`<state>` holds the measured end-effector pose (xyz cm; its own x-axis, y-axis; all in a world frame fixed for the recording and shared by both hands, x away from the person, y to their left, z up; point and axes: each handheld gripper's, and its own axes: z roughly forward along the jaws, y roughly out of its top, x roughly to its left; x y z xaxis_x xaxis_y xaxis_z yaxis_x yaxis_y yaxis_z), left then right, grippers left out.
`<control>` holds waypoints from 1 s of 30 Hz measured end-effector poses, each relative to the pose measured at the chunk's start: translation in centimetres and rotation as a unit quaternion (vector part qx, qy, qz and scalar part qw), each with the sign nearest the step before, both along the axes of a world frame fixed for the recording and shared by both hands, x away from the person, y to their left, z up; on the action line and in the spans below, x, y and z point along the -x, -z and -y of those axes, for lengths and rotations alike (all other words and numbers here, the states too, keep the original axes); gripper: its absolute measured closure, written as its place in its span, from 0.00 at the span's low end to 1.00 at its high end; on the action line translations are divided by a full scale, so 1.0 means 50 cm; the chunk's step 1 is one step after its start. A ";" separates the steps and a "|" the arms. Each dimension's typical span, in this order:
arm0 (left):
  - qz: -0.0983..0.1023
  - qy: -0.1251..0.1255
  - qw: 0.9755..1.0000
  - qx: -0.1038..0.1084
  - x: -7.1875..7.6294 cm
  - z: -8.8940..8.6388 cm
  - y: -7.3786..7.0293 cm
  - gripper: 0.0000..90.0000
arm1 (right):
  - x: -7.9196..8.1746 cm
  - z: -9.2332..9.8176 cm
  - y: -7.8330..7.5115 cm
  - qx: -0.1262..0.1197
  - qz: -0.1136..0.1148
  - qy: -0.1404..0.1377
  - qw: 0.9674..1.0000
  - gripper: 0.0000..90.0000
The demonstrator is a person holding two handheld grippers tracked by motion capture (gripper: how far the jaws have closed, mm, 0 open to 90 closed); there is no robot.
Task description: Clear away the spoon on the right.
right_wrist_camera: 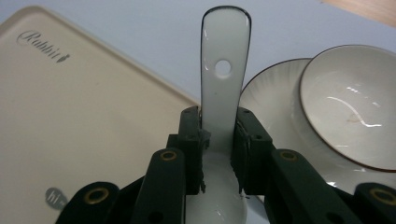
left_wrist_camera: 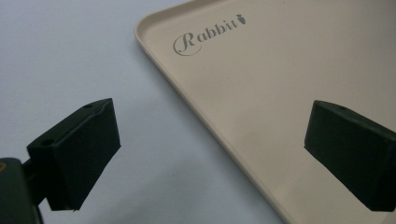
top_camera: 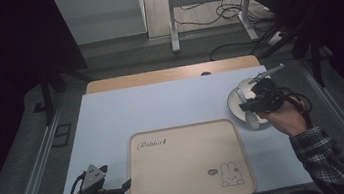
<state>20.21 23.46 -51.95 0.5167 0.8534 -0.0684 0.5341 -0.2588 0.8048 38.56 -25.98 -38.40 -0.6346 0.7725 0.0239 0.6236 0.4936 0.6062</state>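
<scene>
gripping a white spoon (right_wrist_camera: 223,88) beside bowl (right_wrist_camera: 350,102), right claw (right_wrist_camera: 219,144); left claw (left_wrist_camera: 210,154) gapes over tray (left_wrist_camera: 261,84) edge.

A lab-like recording space: dark curtains flank the tabletop (top_camera: 170,102), with loose cables (top_camera: 229,13) and a metal stand (top_camera: 208,1) behind it.

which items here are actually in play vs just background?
In play:
- white spoon, clamped in right tongs
- bowl on saucer
- Rabbit tray
- left tongs, open over tray edge

Background (likely):
- wooden board beyond the mat
- floor cables
- metal stand
</scene>
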 end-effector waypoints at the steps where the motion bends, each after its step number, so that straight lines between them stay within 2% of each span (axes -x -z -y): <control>1: 0.000 0.000 1.000 0.000 0.000 0.000 0.000 0.04 | 0.003 -0.003 0.000 0.001 -0.004 -0.004 1.000 0.83; 4: 0.000 0.001 1.000 -0.001 0.000 0.000 0.000 0.04 | 0.016 -0.018 0.004 0.012 -0.016 -0.019 1.000 0.83; 15: 0.001 0.003 1.000 -0.005 0.001 0.001 -0.001 0.04 | 0.040 -0.053 0.014 0.024 -0.046 -0.049 0.997 0.83; 21: 0.001 0.003 1.000 -0.005 0.001 0.002 -0.001 0.04 | 0.056 -0.075 0.028 0.031 -0.063 -0.070 0.995 0.83; 30: 0.001 0.003 1.000 -0.006 0.001 0.002 -0.001 0.04 | 0.083 -0.113 0.063 0.052 -0.094 -0.099 0.989 0.83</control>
<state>20.17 23.34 -51.92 0.5224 0.8508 -0.0575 0.5311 -0.2719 0.8025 34.39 -20.34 -41.53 -0.7658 0.6378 0.0822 0.6049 0.6709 0.4289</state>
